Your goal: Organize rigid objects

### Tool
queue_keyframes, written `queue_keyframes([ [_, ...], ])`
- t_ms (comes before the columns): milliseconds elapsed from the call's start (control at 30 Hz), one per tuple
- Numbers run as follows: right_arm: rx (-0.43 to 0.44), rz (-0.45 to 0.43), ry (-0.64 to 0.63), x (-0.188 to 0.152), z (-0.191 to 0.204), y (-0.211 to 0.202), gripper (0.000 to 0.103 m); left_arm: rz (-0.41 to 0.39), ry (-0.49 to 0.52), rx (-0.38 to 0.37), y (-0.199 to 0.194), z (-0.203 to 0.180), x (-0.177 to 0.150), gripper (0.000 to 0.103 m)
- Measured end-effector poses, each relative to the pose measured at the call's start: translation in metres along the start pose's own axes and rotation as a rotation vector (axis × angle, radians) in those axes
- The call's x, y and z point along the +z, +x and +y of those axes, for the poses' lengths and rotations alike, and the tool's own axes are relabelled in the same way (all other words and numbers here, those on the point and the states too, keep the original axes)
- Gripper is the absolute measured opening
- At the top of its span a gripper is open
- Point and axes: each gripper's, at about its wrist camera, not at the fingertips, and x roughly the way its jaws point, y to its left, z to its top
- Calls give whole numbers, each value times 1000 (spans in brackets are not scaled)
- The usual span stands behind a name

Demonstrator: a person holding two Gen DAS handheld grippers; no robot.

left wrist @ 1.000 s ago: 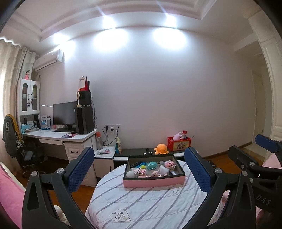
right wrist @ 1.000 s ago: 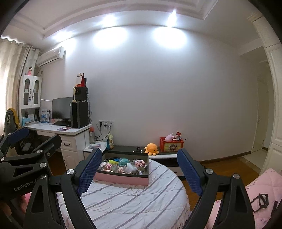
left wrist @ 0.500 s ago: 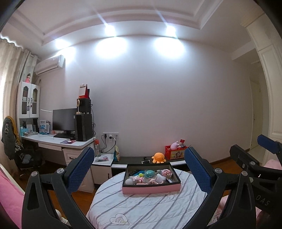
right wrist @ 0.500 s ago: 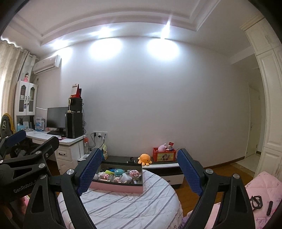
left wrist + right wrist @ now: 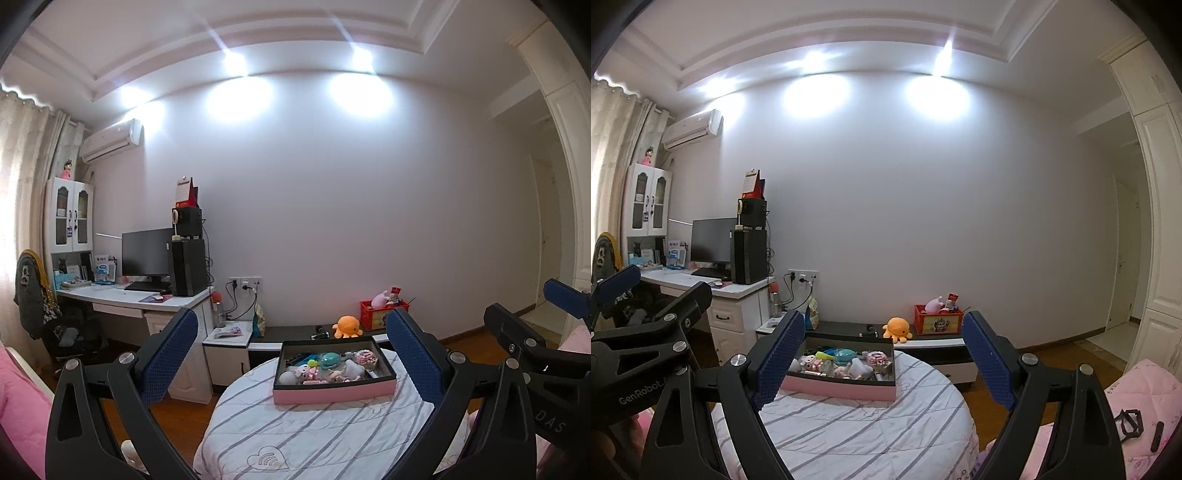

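A pink-sided tray with a dark rim (image 5: 334,393) (image 5: 849,391) sits on the far part of a round table with a striped white cloth (image 5: 295,439) (image 5: 871,435). It holds several small toys, among them a teal round one (image 5: 328,357) and a white one (image 5: 287,377). My left gripper (image 5: 291,354) is open and empty, held high and well short of the tray. My right gripper (image 5: 884,354) is open and empty too, to the right of the left one (image 5: 646,332).
Behind the table stands a low dark cabinet with an orange plush octopus (image 5: 346,325) and a red toy box (image 5: 384,314). A white desk with a monitor (image 5: 146,254) is at the left. Pink bedding (image 5: 1137,413) lies at the right.
Both grippers have tilted up and drawn back: the table and tray sit lower and smaller in both views, with more ceiling showing. Both stay open and empty.
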Motion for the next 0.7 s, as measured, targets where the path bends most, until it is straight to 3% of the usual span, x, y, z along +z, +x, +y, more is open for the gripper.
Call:
queue_keyframes([
  [700,22,8,-12,1,10,-2,89,-2,-1,24,-2,9,-3,103],
])
